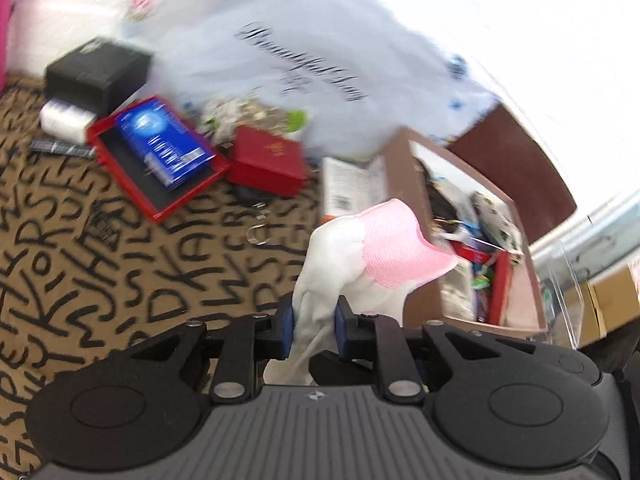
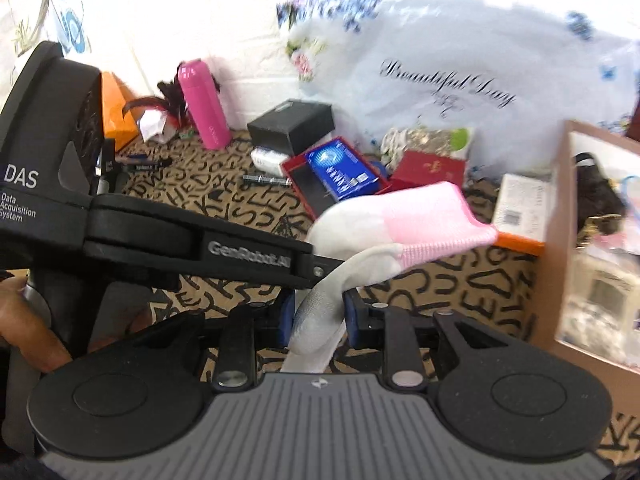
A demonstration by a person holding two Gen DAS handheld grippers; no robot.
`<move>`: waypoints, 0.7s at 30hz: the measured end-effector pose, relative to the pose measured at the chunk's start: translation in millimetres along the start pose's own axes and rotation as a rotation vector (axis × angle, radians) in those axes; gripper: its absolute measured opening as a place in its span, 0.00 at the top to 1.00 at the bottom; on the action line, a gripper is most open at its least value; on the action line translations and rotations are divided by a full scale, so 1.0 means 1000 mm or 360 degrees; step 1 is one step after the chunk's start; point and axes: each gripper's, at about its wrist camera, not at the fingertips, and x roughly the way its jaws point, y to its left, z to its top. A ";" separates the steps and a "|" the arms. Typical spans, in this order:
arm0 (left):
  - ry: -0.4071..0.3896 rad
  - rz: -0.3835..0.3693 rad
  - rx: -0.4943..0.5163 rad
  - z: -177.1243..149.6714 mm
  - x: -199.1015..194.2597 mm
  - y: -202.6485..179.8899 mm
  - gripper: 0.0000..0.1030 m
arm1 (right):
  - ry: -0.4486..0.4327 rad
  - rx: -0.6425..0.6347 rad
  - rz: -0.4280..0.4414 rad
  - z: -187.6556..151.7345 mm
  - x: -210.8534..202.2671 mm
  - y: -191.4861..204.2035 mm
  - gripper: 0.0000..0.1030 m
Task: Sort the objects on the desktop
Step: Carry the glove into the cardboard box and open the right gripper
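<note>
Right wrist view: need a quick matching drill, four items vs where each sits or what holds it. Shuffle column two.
Things:
1. sock
2. pink bottle
3. blue box
4. black box

Places:
A. lying in the open red tray
B. standing by the back wall
C. behind the red tray
D. pinched in both grippers

Pairs: 1-D, 2-B, 3-A, 4-C

A tan desk cloth printed with black scrawled letters (image 2: 440, 292) covers the desk, which meets a white painted brick wall (image 2: 240, 32) washed out by strong light. At the desk's far right edge, a dark brown wooden panel (image 1: 516, 152) stands against a pale, bright window area (image 1: 600, 220).
</note>
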 end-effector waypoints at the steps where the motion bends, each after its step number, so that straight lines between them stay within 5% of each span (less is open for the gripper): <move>1: -0.0007 -0.0004 0.0028 -0.002 -0.002 -0.007 0.82 | -0.0021 -0.0001 -0.0015 -0.002 -0.007 -0.002 0.76; 11: 0.0005 -0.0143 0.0217 -0.005 0.003 -0.073 0.82 | -0.0186 0.0163 -0.0121 -0.026 -0.063 -0.038 0.76; 21: 0.0021 -0.0341 0.0397 0.020 0.042 -0.153 0.82 | -0.0383 0.0301 -0.0375 -0.031 -0.115 -0.099 0.76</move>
